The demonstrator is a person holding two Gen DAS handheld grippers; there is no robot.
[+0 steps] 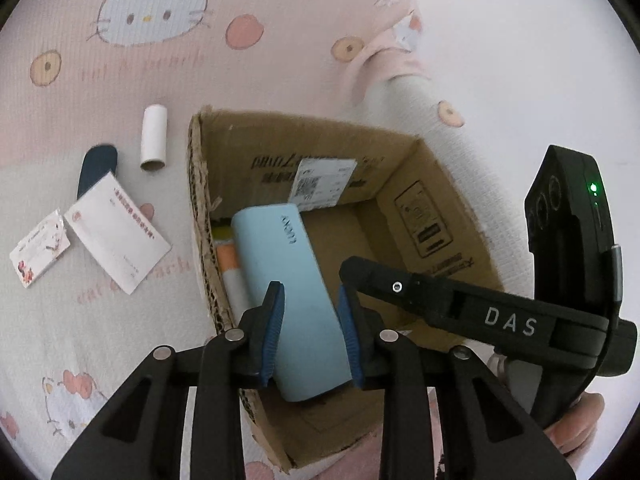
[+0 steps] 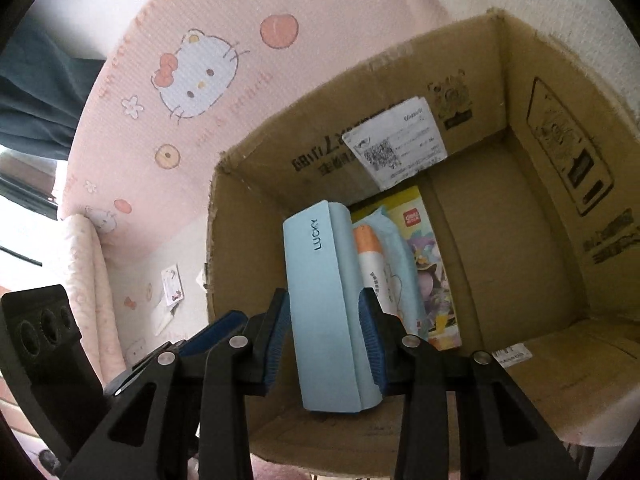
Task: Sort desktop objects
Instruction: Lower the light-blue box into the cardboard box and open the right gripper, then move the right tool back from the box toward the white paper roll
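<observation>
Pink cartoon-cat sheets cover the bed (image 1: 132, 320) that carries everything, with a brown cardboard box (image 1: 436, 216) standing open on it. Both tools have hold of one light blue case (image 1: 296, 300) marked LUCKY, each with its blue pads pressed against the case's long sides, jaws only partly apart. The left tool (image 1: 310, 340) grips it in the left wrist view, and the right tool (image 2: 326, 344) grips it in the right wrist view, where the case (image 2: 324, 312) hangs tilted over the box's (image 2: 520, 240) inside, near its left wall. On the box floor under the case lie a colourful picture book (image 2: 424, 264) and a pale blue packet (image 2: 394, 280) with an orange-topped tube on it. Outside the box, towards the left edge of the bed, lie a white cardboard tube (image 1: 154, 138), a white envelope (image 1: 120, 232), a small card (image 1: 38, 252) and a dark blue object (image 1: 98, 168), partly under the envelope.
</observation>
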